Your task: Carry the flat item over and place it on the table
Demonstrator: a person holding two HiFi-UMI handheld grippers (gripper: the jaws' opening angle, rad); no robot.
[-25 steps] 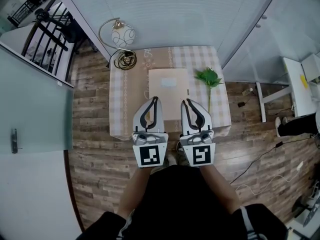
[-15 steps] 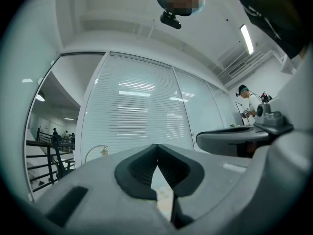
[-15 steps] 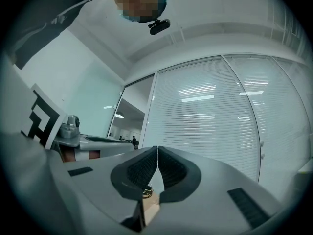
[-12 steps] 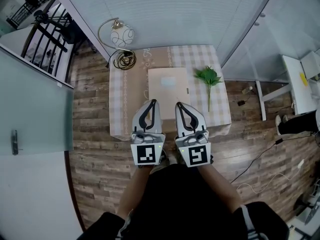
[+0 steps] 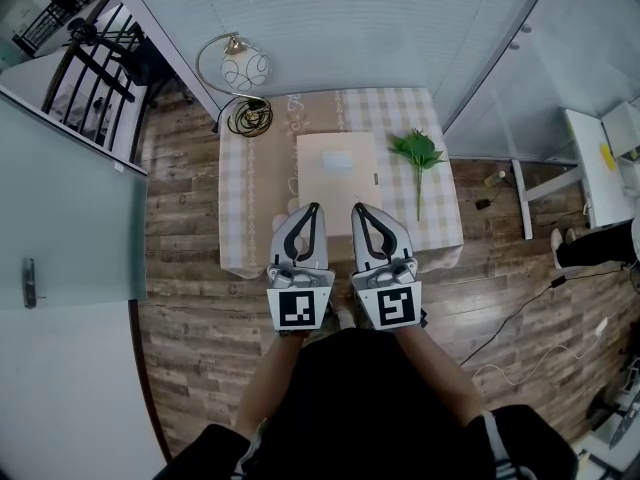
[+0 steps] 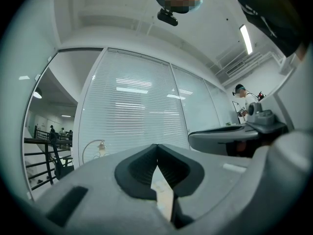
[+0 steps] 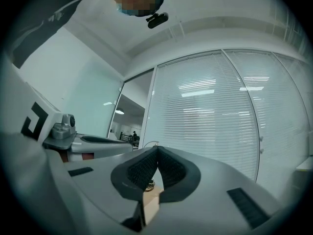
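**Q:** Where is the board [image 5: 338, 173]?

**A:** Flat on the worktop [image 5: 245, 203], near its middle. The lamp [image 5: 243, 70] stands at the far left corner and the sprig [image 5: 418, 155] lies to the right. The board is apart from both.

**Q:** And the two tools?

**A:** Left hand-held gripper [image 5: 313, 208] and right hand-held gripper [image 5: 357, 209] sit side by side at the near edge, pointing level. Each gripper view shows the jaws closed tip to tip, with nothing pinched between the pads. The pale strip seen behind the tips lies beyond them. In the head view both tips overlap the board's near edge, but whether they touch it cannot be told.

**Q:** Is the placing done, then?

**A:** Judged so: the board rests unheld on the worktop.

**Q:** What could go wrong from here?

**A:** Chiefly a nudge. Closed tips that sink or push forward could catch the near edge and slide the board toward the lamp or the sprig. Dragged back, they could pull the board off the near side. The cloth [image 5: 440, 218] looks loose, so it would likely ruck and shift whatever lies on it.
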